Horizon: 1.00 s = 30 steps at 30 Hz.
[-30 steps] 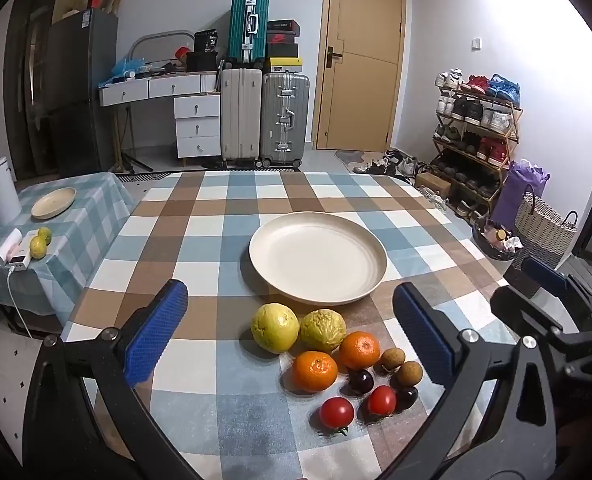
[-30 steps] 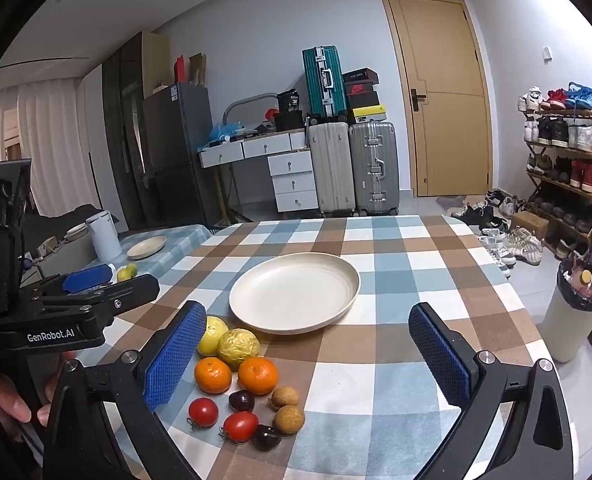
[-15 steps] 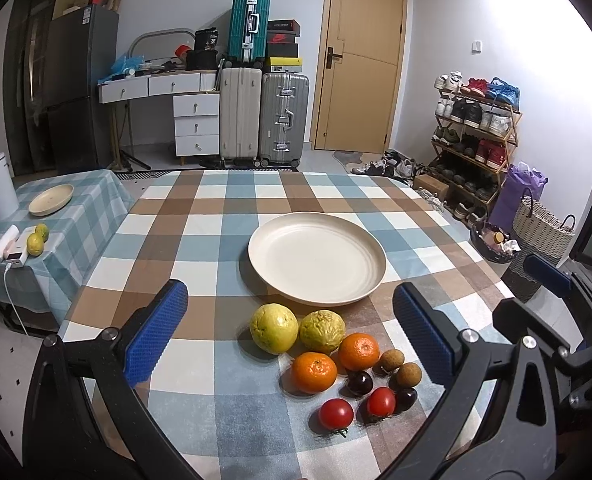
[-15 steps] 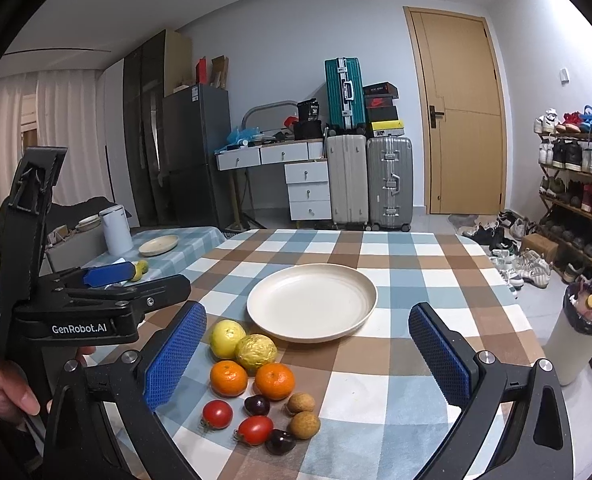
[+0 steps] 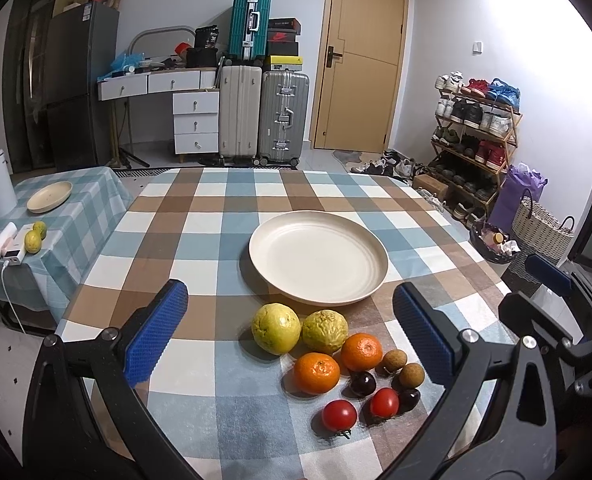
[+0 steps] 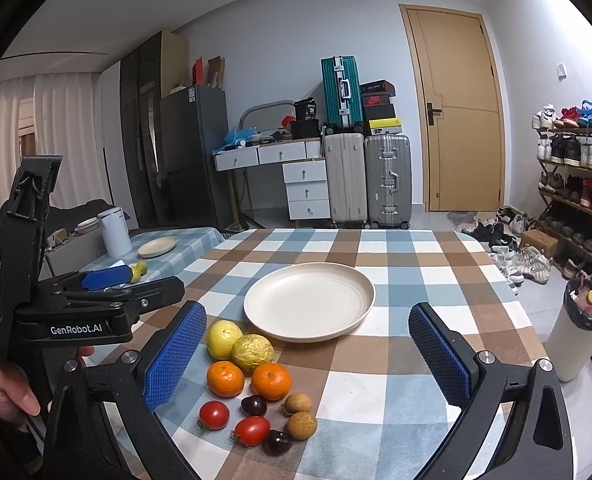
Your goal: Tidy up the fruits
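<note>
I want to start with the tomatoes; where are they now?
In the left wrist view, both tomatoes lie at the cluster's near edge on the table, in front of the oranges.

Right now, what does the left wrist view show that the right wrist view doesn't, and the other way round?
Only the left wrist view shows the woven basket and purple bag by the shoe rack. Only the right wrist view shows the hand holding the left gripper, plus the curtains. Both share the empty plate, the fruits grouped in front of it untouched, and open jaws on the left gripper and right gripper.
</note>
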Available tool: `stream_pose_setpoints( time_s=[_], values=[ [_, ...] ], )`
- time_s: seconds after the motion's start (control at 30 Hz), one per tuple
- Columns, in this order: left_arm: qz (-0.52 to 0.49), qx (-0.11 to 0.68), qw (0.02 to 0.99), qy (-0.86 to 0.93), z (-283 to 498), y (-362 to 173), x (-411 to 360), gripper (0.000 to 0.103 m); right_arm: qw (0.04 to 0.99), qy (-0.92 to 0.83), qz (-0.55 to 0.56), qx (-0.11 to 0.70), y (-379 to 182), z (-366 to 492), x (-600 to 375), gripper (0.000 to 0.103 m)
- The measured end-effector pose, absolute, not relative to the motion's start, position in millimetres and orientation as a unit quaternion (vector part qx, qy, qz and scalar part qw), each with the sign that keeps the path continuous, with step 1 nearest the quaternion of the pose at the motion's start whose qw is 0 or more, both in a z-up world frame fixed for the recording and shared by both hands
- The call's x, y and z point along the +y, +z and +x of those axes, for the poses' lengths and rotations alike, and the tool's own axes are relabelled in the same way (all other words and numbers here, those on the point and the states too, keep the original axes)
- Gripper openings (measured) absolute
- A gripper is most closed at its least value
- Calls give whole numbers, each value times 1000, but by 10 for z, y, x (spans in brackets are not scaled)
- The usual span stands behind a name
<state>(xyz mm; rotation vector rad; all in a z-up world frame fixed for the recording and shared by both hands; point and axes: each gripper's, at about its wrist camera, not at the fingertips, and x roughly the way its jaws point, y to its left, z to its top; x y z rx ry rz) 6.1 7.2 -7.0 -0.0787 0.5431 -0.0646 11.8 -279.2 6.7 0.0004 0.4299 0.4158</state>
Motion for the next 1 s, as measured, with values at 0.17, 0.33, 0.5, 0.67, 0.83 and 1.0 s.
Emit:
stream_pose_setpoints(
  time_s=[0.17,0.33,0.5,0.67,0.83,1.0],
  values=[
    [-39,272,961,-33,127,-122,124,102,955,206,-3,212,51,176,-2807,103],
    [-42,283,958,-33,237,-206,184,102,954,210,11,214,11,270,-2824,103],
    [-59,300,951,-38,422,-354,313,102,952,213,22,220,-54,384,-2830,103],
    [-85,327,940,-44,654,-547,463,102,948,217,17,234,-130,518,-2815,103],
    [-113,352,927,-64,883,-747,610,102,944,220,24,246,-210,699,-2786,103],
    [-143,372,912,-97,1095,-936,727,102,936,234,29,260,-297,880,-2738,103]
  ],
)
